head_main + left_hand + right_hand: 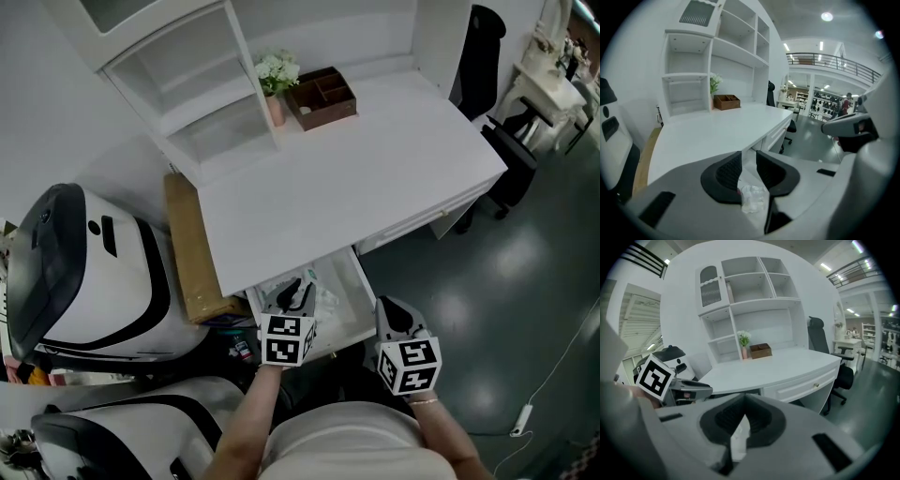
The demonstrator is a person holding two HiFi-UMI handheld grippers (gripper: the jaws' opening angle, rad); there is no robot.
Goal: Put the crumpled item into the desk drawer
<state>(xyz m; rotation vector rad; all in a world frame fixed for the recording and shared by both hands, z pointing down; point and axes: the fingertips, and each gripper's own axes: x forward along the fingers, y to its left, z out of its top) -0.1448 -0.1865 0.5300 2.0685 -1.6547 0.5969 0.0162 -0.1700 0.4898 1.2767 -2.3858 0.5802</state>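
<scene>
Left gripper [292,292] fingers [729,171] apart — right gripper [394,314] fingers together.

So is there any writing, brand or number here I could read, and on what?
None is readable.
The marker cube on the left tongs and the one on the right tongs carry only black-and-white square patterns, no letters.
Any signs in the far hall are too small to read.

crumpled item [328,298]: pale, translucent wad, heavily wrinkled; material unclear, thin plastic or paper. lies loose on the floor of the desk drawer [366,286], about mid-drawer, partly hidden from the head view. desk drawer: white, shallow, pulled well out from under the desktop [375,178], standing open.
</scene>
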